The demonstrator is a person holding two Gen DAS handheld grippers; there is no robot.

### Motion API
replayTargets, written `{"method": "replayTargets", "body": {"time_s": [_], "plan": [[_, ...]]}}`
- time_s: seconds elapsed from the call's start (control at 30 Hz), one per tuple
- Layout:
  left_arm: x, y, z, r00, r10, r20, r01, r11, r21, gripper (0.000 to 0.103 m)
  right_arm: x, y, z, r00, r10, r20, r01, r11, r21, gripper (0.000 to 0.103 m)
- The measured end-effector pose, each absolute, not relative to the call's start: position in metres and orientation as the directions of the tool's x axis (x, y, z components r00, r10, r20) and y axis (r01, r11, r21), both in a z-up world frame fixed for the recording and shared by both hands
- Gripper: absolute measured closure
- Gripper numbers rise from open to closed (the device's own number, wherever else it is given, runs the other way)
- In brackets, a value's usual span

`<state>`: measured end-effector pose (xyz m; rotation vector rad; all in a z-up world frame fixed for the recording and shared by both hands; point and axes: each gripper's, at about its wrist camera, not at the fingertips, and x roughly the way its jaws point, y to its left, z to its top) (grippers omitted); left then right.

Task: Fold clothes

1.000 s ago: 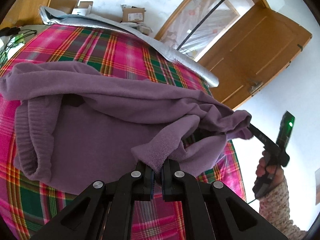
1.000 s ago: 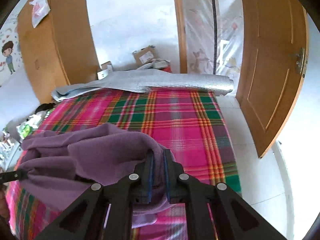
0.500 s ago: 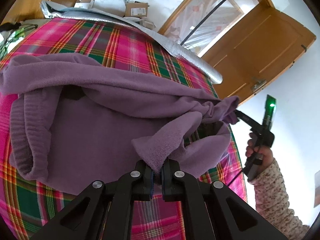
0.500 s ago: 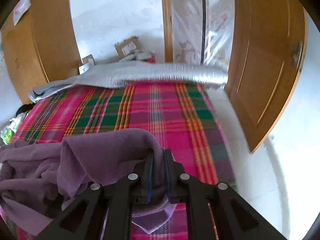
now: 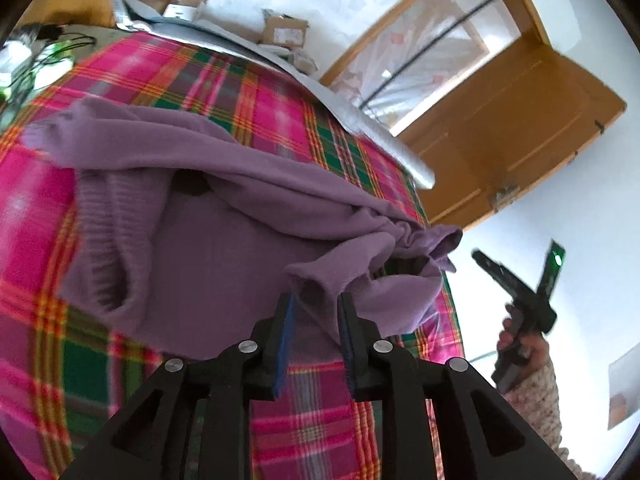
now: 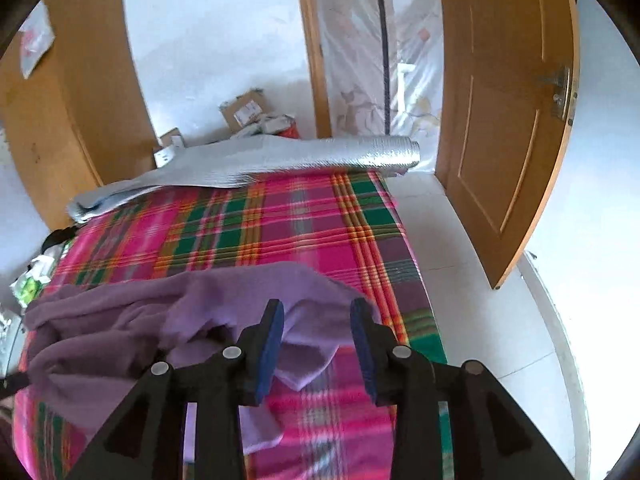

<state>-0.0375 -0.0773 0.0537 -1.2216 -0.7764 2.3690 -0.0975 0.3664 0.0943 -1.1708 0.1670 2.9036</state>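
Nearest, the left tongs [image 5: 316, 308] stand open around a limp fold of the purple sweater [image 5: 208, 248], not pinching it. The right tongs [image 6: 318, 320] are open too, at its corner by the bed's right edge. The sweater lies crumpled on the plaid bed [image 6: 280, 220]; soft, thick and floppy, it is probably best held by cuffs or ribbed hem. Beyond it, a silver roll [image 6: 320, 156] lies at the bed's far edge.

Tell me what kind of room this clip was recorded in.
Most likely a bedroom at home: a plaid bedspread covers a bed-like surface with the purple sweater on it, a wooden door stands open, and cardboard boxes sit on the floor by the wall.
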Motion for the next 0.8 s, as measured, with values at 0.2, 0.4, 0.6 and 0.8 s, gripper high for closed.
{"method": "replayTargets", "body": {"time_s": [0.2, 0.4, 0.6, 0.8], "plan": [[-0.007, -0.126, 0.058, -0.622, 0.459, -0.634, 0.025, -0.798, -0.602, 0.081, -0.045, 0.320, 0.125, -0.720, -0.156, -0.677, 0.093, -0.987, 0.129, 0.068], [0.019, -0.167, 0.042, -0.641, 0.378, -0.668, 0.149, -0.793, -0.591, 0.076, -0.002, 0.246, 0.105, -0.626, -0.282, -0.727, 0.274, -0.952, 0.134, 0.068], [0.028, -0.171, 0.032, -0.632, 0.304, -0.713, 0.140, -0.860, -0.491, 0.076, 0.007, 0.185, 0.049, -0.525, -0.284, -0.803, 0.343, -0.933, 0.106, 0.068], [0.013, -0.156, 0.024, -0.617, 0.324, -0.717, 0.063, -0.888, -0.455, 0.071, 0.001, 0.155, 0.034, -0.530, -0.265, -0.806, 0.339, -0.937, 0.084, 0.066]]}}
